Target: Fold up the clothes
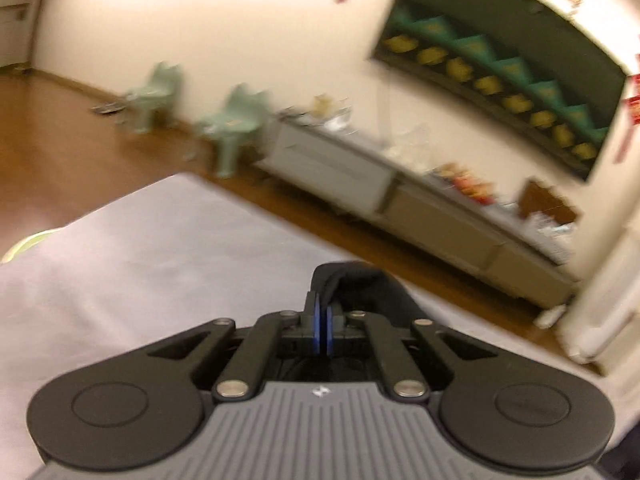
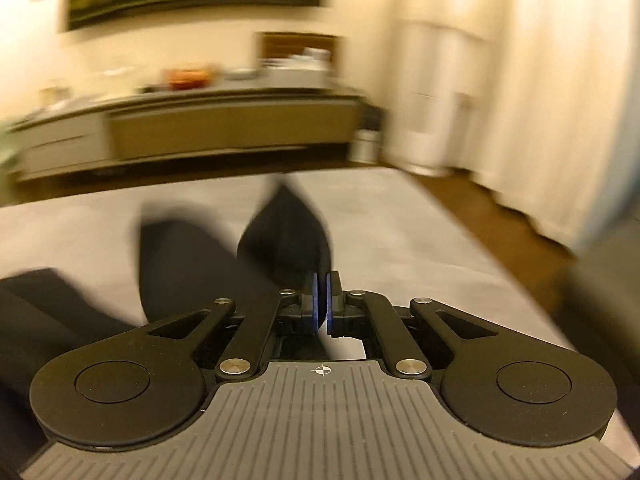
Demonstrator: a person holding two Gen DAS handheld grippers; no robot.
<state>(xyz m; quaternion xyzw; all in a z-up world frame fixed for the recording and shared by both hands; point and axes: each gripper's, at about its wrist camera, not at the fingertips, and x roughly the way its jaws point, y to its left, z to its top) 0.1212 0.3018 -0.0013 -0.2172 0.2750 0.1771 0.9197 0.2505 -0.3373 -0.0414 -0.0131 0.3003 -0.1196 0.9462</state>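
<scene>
Both claws pinch black cloth above a pale-covered bench, in blurred views.

The left claw [image 1: 324, 316] has its blue pads pressed together on a bunch of the black garment [image 1: 360, 286] near the bench's [image 1: 160, 248] far edge; most of that cloth is hidden behind the claw body. The right claw [image 2: 322, 300] likewise nips a raised fold of the same garment [image 2: 288, 236], which trails down leftward across the bench [image 2: 400, 232] and is cut off at the picture's left edge. Motion blur smears its outline, so its kind is unclear.
</scene>
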